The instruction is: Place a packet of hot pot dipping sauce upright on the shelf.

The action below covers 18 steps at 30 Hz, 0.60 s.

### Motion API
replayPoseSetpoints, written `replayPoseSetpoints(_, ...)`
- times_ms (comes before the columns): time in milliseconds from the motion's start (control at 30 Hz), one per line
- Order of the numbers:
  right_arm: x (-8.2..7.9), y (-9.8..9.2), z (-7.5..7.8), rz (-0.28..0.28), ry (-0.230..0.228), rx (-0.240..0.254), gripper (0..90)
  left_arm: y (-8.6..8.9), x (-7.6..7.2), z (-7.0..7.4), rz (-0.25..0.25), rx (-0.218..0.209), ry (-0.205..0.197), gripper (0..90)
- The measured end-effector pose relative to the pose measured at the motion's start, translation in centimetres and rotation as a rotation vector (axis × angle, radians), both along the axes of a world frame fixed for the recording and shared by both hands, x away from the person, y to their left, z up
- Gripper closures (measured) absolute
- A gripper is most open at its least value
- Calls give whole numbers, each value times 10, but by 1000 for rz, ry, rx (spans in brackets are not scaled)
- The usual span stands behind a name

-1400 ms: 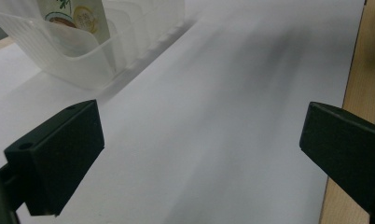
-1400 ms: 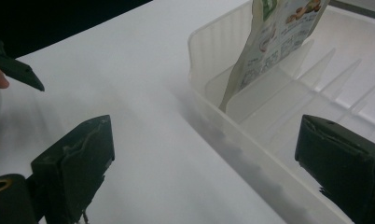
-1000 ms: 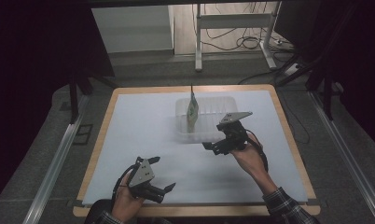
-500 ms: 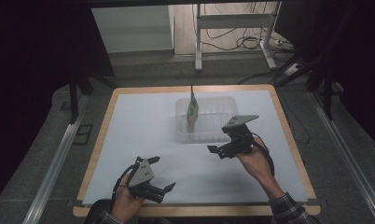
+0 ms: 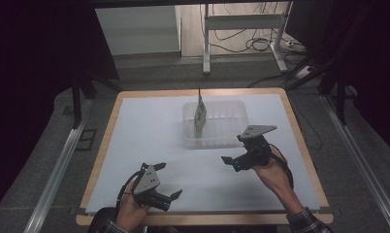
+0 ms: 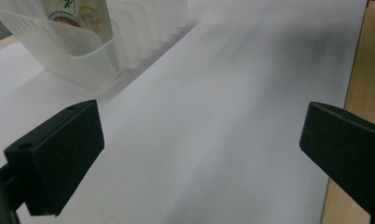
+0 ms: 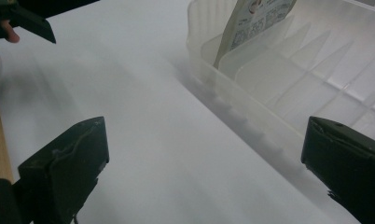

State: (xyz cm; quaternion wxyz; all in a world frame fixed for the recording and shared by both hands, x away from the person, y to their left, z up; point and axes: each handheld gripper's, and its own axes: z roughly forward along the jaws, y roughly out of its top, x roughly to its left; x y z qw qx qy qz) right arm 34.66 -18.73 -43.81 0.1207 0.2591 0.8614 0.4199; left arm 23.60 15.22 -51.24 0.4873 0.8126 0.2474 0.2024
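A clear plastic rack tray [image 5: 232, 127] with divider slots stands on the white table top, right of centre. A flat printed pouch [image 5: 200, 116] stands upright in its leftmost slot; the pouch [image 6: 78, 16] and tray [image 6: 90, 65] appear again in the left gripper view, and the pouch [image 7: 258, 18] and tray [image 7: 288, 88] in the right gripper view. My right gripper [image 5: 234, 162] hovers just in front of the tray, open and empty. My left gripper [image 5: 171, 198] is held near the table's front edge, open and empty.
The white sheet [image 5: 149, 141] covers a wooden table top whose rim [image 5: 307, 150] shows all round. Metal rails [image 5: 57, 170] run along both sides on the floor. A stand and cables [image 5: 246, 43] lie beyond the far edge.
My right gripper has drawn back from the tray toward the front of the table, empty. The left gripper has stayed in place.
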Motion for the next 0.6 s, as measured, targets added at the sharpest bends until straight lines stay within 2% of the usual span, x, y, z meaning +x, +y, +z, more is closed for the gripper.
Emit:
replayPoseSetpoints(300, -9, -9, -6, -11, -14, -60, 10, 0, 0, 0, -3, 3, 2, 0)
replayPoseSetpoints(433, -13, -15, -7, -13, -14, -57, 6, -1, 0, 0, -4, 6, 2, 0)
replayPoseSetpoints(600, -20, -30, -10, -26, -17, -28, 0, -1, 0, -1, -6, 7, 3, 0)
